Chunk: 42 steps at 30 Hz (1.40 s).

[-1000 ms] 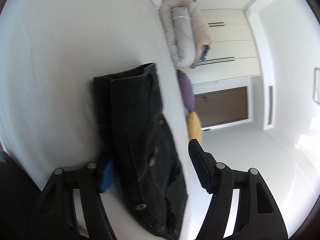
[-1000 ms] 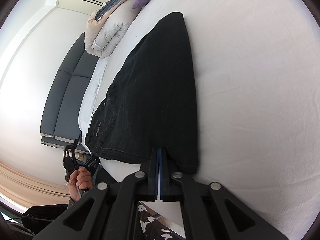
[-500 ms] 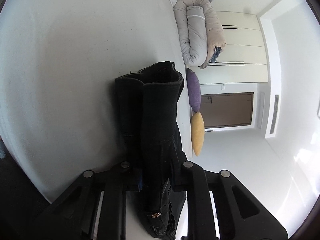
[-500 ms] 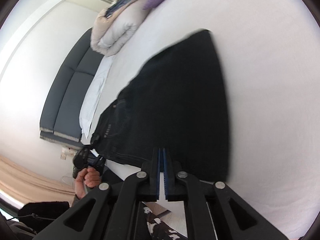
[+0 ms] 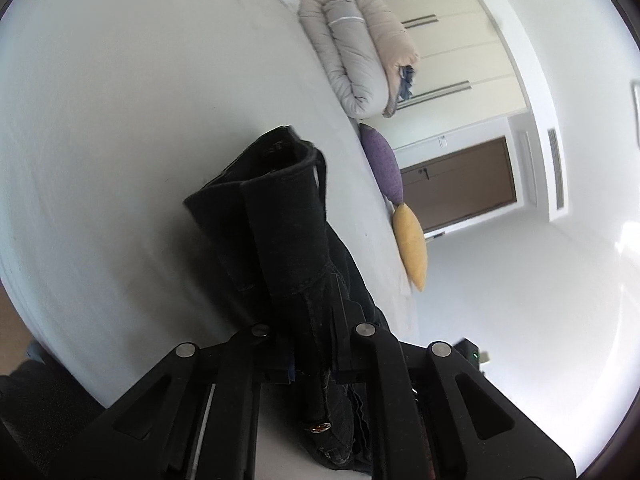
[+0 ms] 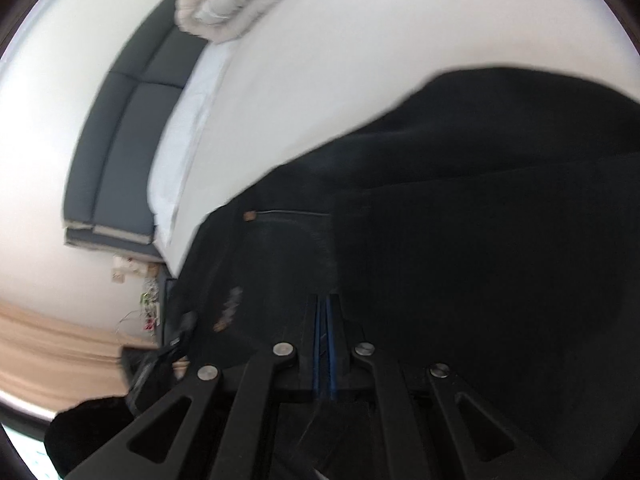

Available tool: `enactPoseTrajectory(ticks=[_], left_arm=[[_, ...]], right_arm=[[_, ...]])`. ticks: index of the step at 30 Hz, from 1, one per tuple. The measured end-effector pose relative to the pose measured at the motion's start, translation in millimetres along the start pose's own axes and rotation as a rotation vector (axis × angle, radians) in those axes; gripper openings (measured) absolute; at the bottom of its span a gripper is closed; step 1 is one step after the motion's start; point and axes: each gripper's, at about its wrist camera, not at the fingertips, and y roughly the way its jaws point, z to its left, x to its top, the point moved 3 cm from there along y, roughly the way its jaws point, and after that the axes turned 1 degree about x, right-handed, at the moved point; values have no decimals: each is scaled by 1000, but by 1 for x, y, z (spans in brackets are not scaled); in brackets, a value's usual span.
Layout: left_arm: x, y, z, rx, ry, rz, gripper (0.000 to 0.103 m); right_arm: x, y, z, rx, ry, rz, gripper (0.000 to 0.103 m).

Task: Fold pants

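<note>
The black pants (image 5: 288, 236) lie folded lengthwise on the white bed (image 5: 120, 120). My left gripper (image 5: 312, 360) is shut on the pants near the waist end, where a copper button shows, and the cloth rises between its fingers. In the right wrist view the pants (image 6: 480, 220) fill most of the frame, lifted and draped close to the camera. My right gripper (image 6: 323, 320) is shut on the pants' edge, its blue pads pressed together.
A rolled beige duvet (image 5: 360, 48) lies at the bed's far end, with a purple cushion (image 5: 382, 164) and a yellow cushion (image 5: 410, 248) along the edge. A grey sofa (image 6: 128, 128) stands by the wall. A wardrobe and brown door (image 5: 460, 184) are beyond.
My left gripper closed on the pants' waist end and lifted it. My right gripper, still shut on the edge, has swung the cloth up and over toward the waist.
</note>
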Motion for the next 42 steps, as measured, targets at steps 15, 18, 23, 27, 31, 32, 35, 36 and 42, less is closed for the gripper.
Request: enactPoseTrajectory(ticks=[15,18,23,27,31,32,35,36,42], left_arm=[[-27,24,-144,77,479,-7,9],[-68,46,-196,76,683,35,9],[-182,106,-243,82,1022,203,9],[-254,143,-226,132,1146,350,9],[-290,157,-223,201,1305,343,9],[-296,158,-225,211,1342,331,9],[-304,161,-229,228,1409,301,9],[-301,166,-229,234,1427,292,9],[-326,159,-223,245,1524,259,9]], right_arm=[[-19,-55,-41,226,74,-164,61],[-25,-105,-70,362,147,-253,75],[-35,-161,-125,461,237,-312,76],[-43,-173,-159,498,303,-304,82],[-48,-175,-171,494,298,-285,82],[-45,-173,-168,471,287,-274,81],[-36,-165,-163,346,241,-232,74],[-34,-162,-158,311,227,-217,68],[-35,-156,-155,188,151,-180,19]])
